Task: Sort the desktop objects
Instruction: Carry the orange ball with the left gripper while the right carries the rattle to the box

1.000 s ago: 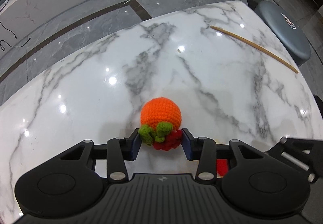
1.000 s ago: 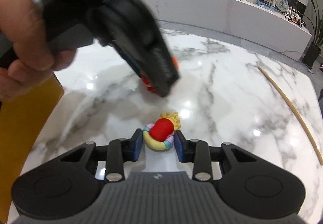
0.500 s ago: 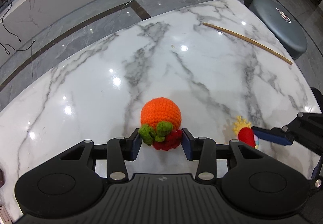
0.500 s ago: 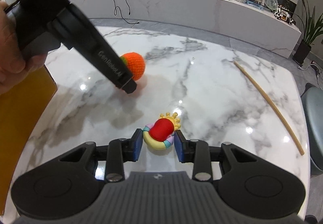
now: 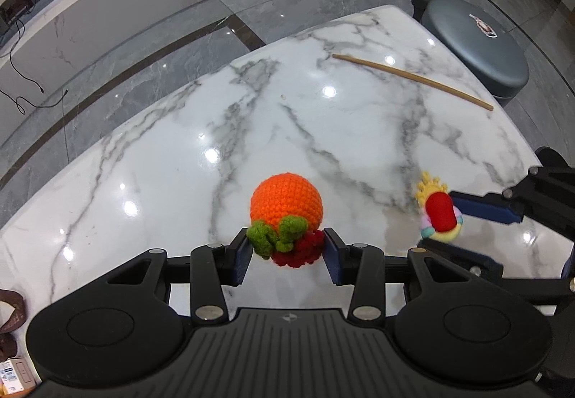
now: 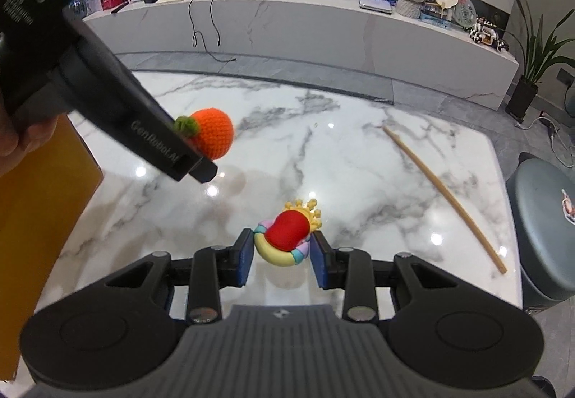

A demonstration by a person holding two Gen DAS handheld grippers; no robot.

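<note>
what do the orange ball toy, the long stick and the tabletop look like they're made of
Orange ball toy: crocheted yarn, matte; rows of looped stitches show, with green yarn leaves.
Long stick: probably bamboo or light wood; thin, tan, dull, slightly bowed.
Tabletop: white marble or a marble-look slab with grey veins, polished; lamps glare off it. Real stone or imitation cannot be told.

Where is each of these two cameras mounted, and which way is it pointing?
Left wrist: rides on the left gripper, looking steeply down at the marble table; its jaws grip a crocheted orange.
Right wrist: rides on the right gripper, angled down across the table; jaws grip a red-and-yellow toy; a hand shows.
Shared: both toys, the wooden stick, the grey stool.
</note>
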